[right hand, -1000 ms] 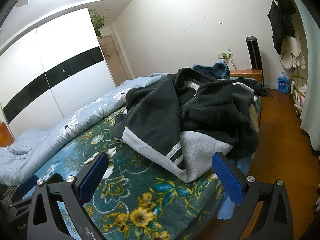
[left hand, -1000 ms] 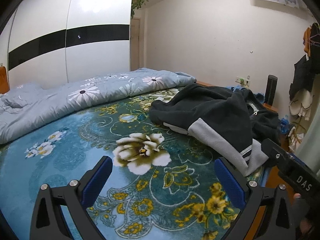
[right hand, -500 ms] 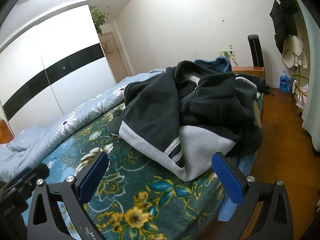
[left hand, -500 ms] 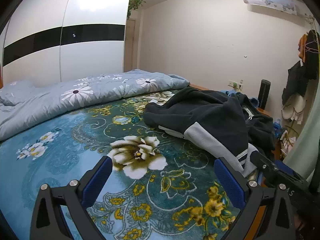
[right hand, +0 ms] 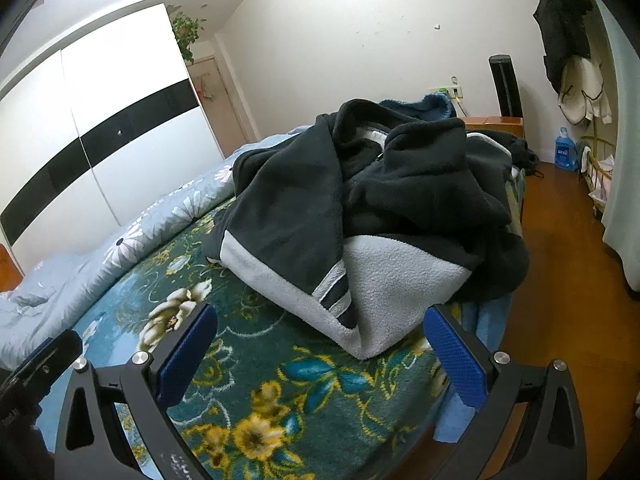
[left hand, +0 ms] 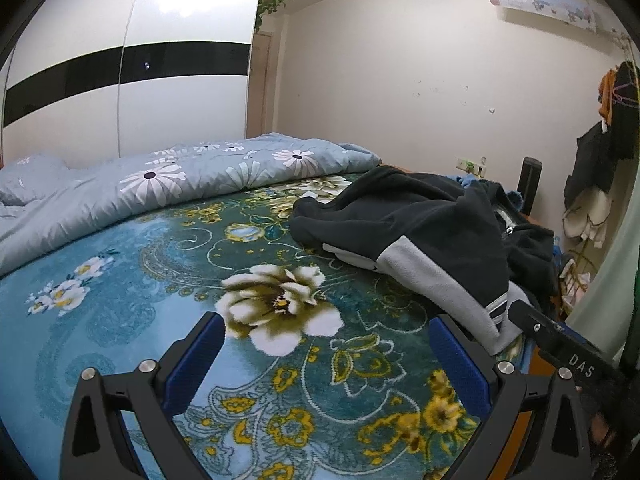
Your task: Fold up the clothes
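Fuzzy black and grey fleece jacket [right hand: 360,208] lies in a bumpy heap at the corner of the bed, on a soft blue flowery blanket [left hand: 132,292]. Both the left hand-held gripper [left hand: 326,354] and right hand-held gripper [right hand: 320,344] are spread wide, holding nothing, just beside the heap. A pale daisy quilt [left hand: 168,184] lies bunched behind, near a white wardrobe [left hand: 120,60].

right gripper [left hand: 560,344]: only its side shows, cut by the edge at 4 o'clock | left gripper [right hand: 36,364]: cut at 8 o'clock | fleece jacket [right hand: 360,208]: far sleeve hidden behind its own heap | blue bottle [right hand: 565,148]: label too small to read
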### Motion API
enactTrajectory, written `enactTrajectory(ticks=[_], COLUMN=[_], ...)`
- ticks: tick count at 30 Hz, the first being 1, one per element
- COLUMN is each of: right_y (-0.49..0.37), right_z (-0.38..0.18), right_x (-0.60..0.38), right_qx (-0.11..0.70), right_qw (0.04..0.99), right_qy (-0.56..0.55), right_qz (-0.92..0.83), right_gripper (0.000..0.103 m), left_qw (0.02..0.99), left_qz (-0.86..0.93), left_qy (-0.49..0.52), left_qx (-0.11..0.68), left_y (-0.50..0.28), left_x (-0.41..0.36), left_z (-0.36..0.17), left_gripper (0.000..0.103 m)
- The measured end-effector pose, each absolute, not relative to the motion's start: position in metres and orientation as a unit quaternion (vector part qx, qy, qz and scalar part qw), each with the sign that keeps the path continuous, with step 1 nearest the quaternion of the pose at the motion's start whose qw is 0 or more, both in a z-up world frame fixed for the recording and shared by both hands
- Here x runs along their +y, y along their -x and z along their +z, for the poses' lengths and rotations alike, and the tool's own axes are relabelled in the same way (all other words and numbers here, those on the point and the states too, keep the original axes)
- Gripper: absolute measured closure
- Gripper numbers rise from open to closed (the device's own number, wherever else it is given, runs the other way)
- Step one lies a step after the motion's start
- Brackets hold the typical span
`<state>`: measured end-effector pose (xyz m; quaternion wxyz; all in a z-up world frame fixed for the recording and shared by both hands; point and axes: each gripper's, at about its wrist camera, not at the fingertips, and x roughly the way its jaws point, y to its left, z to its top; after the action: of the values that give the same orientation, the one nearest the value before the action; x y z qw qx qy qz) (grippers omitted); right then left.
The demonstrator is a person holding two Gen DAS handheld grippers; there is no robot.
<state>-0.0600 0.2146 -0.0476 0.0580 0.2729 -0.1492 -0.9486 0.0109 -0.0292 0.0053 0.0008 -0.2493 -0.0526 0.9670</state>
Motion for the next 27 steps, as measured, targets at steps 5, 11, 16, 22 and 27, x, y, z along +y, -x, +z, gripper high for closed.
enactTrajectory(ticks=[5,11,16,22,27], right_y=[0.065,0.09,0.127,0.17,0.192], right_z=[-0.051,-0.03,-0.009,-0.013,-0.029], right_x=[0.219,0.255,0.289,0.297,0.284], right_qx=[-0.153,-0.139,-0.104,-0.076,-0.077], right_qw=[0.057,0.053,0.034,0.079,0.092], right_qy=[-0.278,-0.24,-0.208,-0.247,-0.291], right_qz=[-0.947,-0.959,-0.972,-0.963,-0.949], right_gripper=[0.0,0.0,0.0,0.0,0.01], left_qw=[0.004,0.03,0.008,-0.024,-0.04], left_qz=[0.967,0.961,0.958,0.959,0.958], left_qy=[0.251,0.272,0.284,0.279,0.281], left_qx=[-0.038,-0.05,-0.048,-0.037,-0.049], left_y=[-0.012,-0.013,-0.015,-0.024,-0.038], left_x=[-0.033,-0.046,-0.058,-0.073,-0.09], left_z=[0.003,-0.001,-0.007,-0.007,-0.007], left_gripper=[0.0,0.0,0.0,0.0,0.0])
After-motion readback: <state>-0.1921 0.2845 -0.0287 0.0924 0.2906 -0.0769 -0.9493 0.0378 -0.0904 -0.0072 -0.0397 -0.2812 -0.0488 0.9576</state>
